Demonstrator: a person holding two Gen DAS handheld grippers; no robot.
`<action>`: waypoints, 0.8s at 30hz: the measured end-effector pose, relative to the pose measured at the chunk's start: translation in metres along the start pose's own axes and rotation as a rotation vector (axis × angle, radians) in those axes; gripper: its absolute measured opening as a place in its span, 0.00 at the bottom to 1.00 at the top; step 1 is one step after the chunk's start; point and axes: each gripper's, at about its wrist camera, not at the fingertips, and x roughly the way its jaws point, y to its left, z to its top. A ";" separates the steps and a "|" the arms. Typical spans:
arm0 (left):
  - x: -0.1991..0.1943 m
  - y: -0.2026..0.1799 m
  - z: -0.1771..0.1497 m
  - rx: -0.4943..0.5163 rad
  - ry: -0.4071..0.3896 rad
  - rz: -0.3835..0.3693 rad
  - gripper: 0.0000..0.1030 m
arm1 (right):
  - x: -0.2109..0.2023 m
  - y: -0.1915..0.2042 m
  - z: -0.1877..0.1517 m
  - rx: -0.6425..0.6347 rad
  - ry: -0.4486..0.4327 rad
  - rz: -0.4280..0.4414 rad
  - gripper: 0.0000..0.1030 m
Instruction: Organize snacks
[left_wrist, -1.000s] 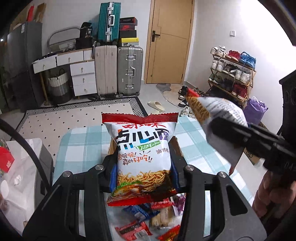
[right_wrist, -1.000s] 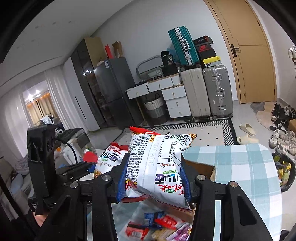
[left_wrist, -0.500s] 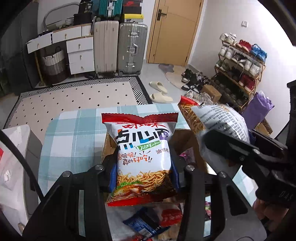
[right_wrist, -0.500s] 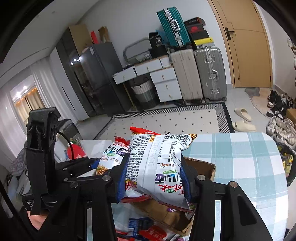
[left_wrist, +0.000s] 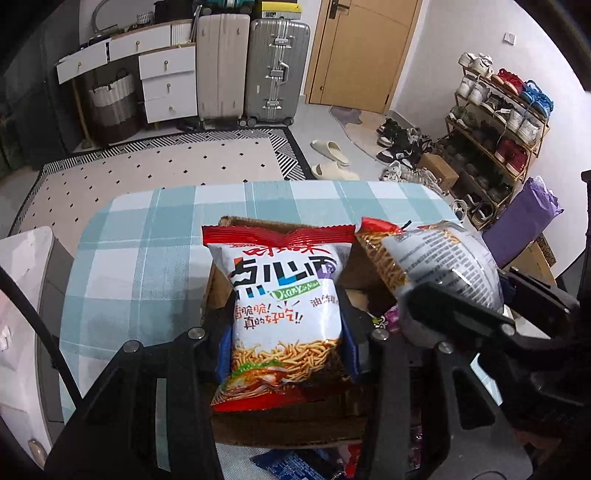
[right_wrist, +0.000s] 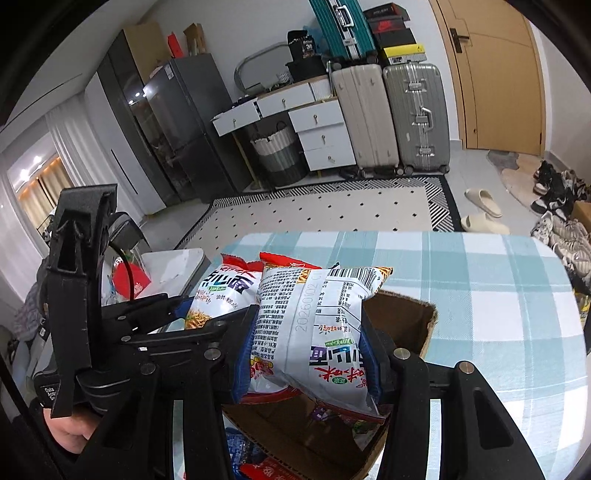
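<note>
Each tool grips a noodle snack bag: left tool (left_wrist: 286, 350), right tool (right_wrist: 308, 354), both above the cardboard box (left_wrist: 258, 424) on the counter (left_wrist: 147, 236). Lower them side by side, then release.

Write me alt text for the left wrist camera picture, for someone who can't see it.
The left tool grips a white and red noodle snack bag above an open cardboard box on a blue checked tablecloth. At right, the right tool holds a second snack bag; suitcases and a shoe rack stand behind.
</note>
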 end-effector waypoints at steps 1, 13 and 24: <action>0.004 0.001 -0.001 -0.002 0.007 -0.001 0.41 | 0.003 -0.001 -0.001 0.000 0.006 0.000 0.47; 0.022 0.003 -0.009 -0.012 0.072 -0.008 0.43 | 0.024 -0.010 -0.010 -0.012 0.057 -0.029 0.47; -0.032 -0.001 -0.009 -0.013 -0.060 0.067 0.79 | -0.014 0.004 -0.005 -0.066 -0.036 -0.047 0.58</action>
